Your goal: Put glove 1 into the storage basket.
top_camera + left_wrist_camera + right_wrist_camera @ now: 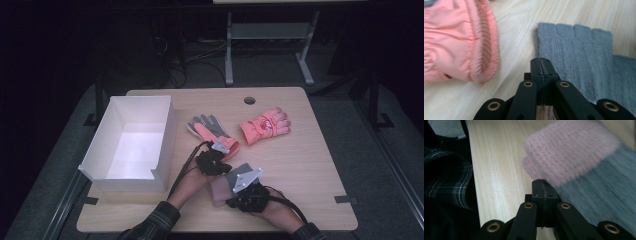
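A knitted glove, grey with a pale pink cuff [219,192], lies near the table's front between my two grippers. In the left gripper view my left gripper [541,61] is shut, its tips at the edge of the glove's grey finger end [579,50]; whether it pinches the knit I cannot tell. The cuff of a salmon-pink padded glove [456,47] lies to its left. My right gripper [542,183] is shut too, its tips against the knitted glove where the pink cuff [571,152] meets the grey part [604,195]. From above, the left gripper [225,155] sits beside the right gripper [230,187].
A white open box [131,142] stands on the left of the wooden table [310,170]. One padded pink glove [210,128] lies palm up, grey side showing; its twin [265,125] lies to the right. A round cable hole [249,100] is near the far edge.
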